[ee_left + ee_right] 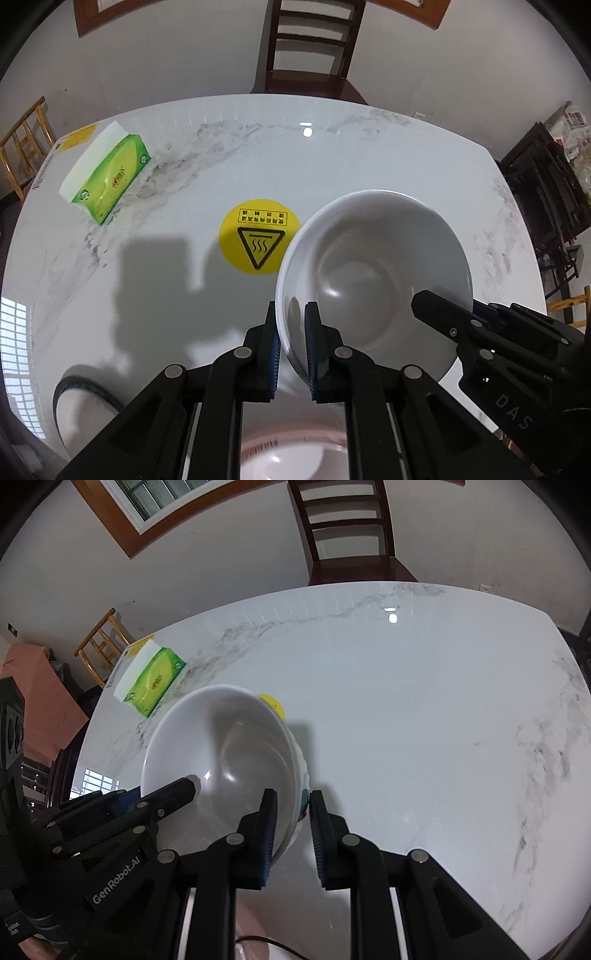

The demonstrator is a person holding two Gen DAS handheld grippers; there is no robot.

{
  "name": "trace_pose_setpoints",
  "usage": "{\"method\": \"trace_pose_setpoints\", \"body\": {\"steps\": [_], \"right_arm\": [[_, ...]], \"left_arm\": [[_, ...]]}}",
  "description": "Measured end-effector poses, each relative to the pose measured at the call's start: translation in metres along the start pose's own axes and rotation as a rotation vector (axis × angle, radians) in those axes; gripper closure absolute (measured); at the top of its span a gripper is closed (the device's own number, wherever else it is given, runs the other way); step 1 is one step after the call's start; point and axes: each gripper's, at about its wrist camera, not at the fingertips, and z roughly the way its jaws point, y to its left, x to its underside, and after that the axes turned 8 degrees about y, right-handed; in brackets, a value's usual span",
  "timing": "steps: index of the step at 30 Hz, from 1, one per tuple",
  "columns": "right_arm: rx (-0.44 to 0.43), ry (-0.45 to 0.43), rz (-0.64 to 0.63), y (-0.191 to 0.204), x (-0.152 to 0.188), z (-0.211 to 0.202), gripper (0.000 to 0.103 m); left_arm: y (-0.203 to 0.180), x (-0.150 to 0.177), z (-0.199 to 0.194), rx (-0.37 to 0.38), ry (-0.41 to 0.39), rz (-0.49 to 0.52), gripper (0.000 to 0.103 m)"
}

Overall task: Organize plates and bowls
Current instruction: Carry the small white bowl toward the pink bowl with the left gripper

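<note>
**White bowl held by both grippers above a marble table**

White and glossy, an empty bowl point(373, 273) is pinched at its rim from two opposite sides. The left gripper point(291, 343) is closed narrowly on the rim, one finger inside the bowl and one outside. The right gripper point(293, 827) is closed the same way on the opposite rim, where a faint blue pattern is seen on the bowl's outer wall. The bowl's hollow lies between the two pairs of fingers. It appears to be carried clear of the marble table point(369, 155), since a shadow is cast onto the tabletop beyond the fingers. A two-sided hold is probably chosen so that the smooth, wide bowl is kept level and is not allowed to swing or slip.

Just beyond the left fingers, partly hidden by the bowl, a round yellow warning sticker point(255, 240) is stuck to the table. Farther ahead and to the left, a green tissue box point(107, 177) is lying. Beneath the left fingers, the edge of another pale dish point(288, 454) is glimpsed; it may be the stacking spot, but that cannot be told.
</note>
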Motion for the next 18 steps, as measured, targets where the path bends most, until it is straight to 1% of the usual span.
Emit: {"method": "trace_pose_setpoints", "body": {"steps": [3, 10, 18], "right_arm": [[0.0, -0.015, -0.012, 0.005, 0.015, -0.013, 0.085], [0.002, -0.029, -0.031, 0.017, 0.054, -0.031, 0.085], [-0.054, -0.035, -0.014, 0.025, 0.098, -0.035, 0.085]], "left_arm": [[0.001, 0.015, -0.014, 0.014, -0.013, -0.013, 0.093], [-0.004, 0.052, -0.036, -0.009, -0.037, 0.006, 0.093], [0.004, 0.096, -0.049, -0.031, -0.056, 0.002, 0.093]]}}
